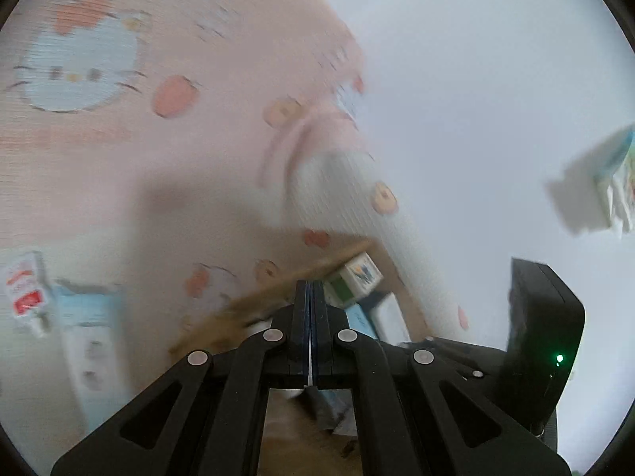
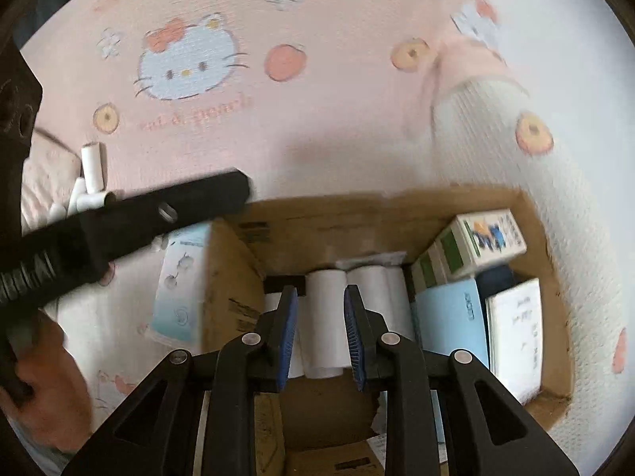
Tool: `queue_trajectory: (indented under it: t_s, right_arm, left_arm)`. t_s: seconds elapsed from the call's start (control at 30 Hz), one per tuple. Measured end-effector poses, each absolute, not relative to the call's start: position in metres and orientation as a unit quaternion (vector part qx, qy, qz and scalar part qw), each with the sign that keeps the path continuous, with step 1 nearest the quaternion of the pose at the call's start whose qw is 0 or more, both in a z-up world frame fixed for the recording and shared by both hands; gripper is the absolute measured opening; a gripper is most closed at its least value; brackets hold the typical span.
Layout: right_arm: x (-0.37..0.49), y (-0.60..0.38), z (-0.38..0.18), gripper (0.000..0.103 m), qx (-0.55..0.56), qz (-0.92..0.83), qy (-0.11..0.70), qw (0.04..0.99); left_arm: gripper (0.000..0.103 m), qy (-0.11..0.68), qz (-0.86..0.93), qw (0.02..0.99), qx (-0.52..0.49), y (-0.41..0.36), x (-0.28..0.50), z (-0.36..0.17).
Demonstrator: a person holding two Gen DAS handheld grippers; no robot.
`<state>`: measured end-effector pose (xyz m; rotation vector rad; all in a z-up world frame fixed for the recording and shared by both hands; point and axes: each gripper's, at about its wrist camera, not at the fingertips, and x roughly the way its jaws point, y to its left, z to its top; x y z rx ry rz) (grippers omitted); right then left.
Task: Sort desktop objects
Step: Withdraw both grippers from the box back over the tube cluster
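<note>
Pink cartoon-cat cloth (image 2: 278, 127) underneath.

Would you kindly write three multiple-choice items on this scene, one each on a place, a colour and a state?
1. Where do the white rolls lie?
A. in the cardboard box
B. on the pink cloth
C. on the pale blue box

2. What colour are the pads of the right tongs?
A. red
B. blue
C. green

3. How do the left tongs stand?
A. wide open
B. shut
C. gripping a white roll

Key: 1 A, the rolls sit between the box walls, beside the small cartons. 2 B, both inner faces show ribbed blue. 3 B, the left wrist view shows the two fingers pressed together with nothing visible between them.
</note>
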<state>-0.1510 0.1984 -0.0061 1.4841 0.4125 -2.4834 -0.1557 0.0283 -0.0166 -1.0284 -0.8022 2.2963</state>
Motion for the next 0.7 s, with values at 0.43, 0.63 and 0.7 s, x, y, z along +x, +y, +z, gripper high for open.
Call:
queue_trajectory:
  t_s: [0.43,0.63,0.7]
  right_arm:
    - [-0.142,0.096,-0.021,0.021,0.469,-0.841,0.225,0.151]
    - [-0.148,0.057,-0.042,0.021,0.473,-0.826,0.234,0.197]
    - [-0.148,0.045,-0.05,0.021,0.469,-0.825,0.237,0.208]
  left_arm:
    - [0.0,-0.311,0.863,0.145,-0.37,-0.073,-0.126,-0.055]
    - [0.0,-0.255,0.885,0.096,-0.378,-0.087,-0.116,-0.072]
    - [0.0,-0.248,0.884,0.09,-0.386,-0.093,-0.114,-0.078]
